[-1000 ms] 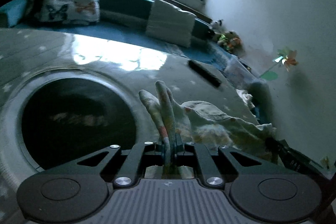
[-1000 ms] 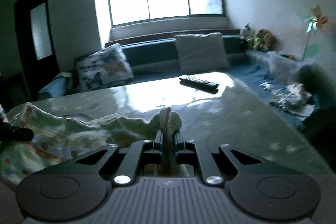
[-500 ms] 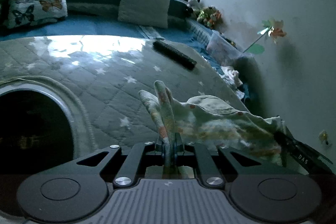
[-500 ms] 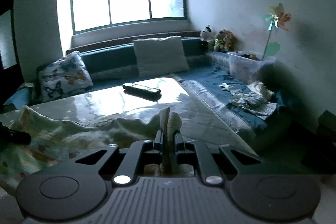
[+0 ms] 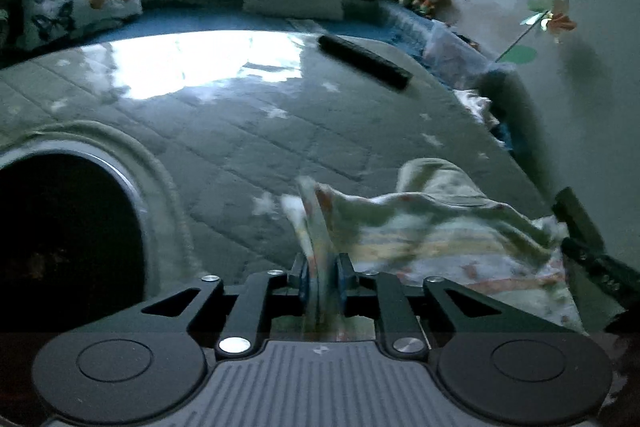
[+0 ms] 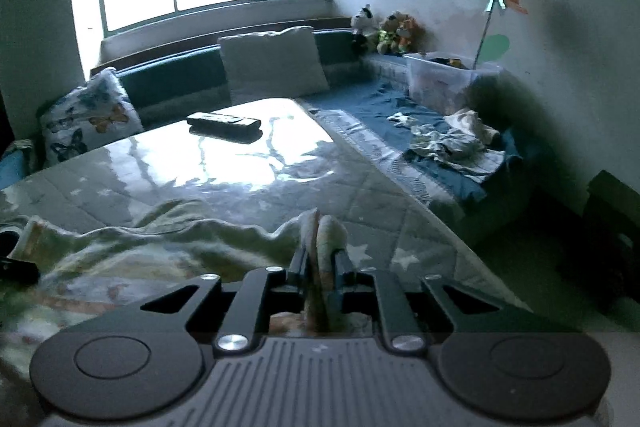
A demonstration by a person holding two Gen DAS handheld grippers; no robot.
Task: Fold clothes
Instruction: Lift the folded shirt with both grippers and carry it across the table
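Observation:
A pale printed garment (image 5: 440, 227) is stretched between my two grippers, low over the quilted, star-patterned table cover (image 5: 280, 131). My left gripper (image 5: 322, 263) has one bunched corner standing up between its pads. Its jaws are opening a little, with the cloth still touching both pads. My right gripper (image 6: 320, 259) pinches the other corner the same way, and its jaws are opening too. In the right wrist view the garment (image 6: 160, 239) sags leftward onto the table cover (image 6: 360, 195). The other gripper's dark tip shows at each view's edge.
A black remote control (image 5: 364, 61) lies at the table's far side, also the remote control (image 6: 224, 123). A dark round opening (image 5: 60, 235) sits at the left. Beyond are sofa cushions, a heap of clothes (image 6: 452, 143) and a clear plastic bin (image 6: 448, 79).
Both grippers have come down and forward over the table with the garment. Each pair of jaws stands slightly wider than before. The cloth now sags lower.

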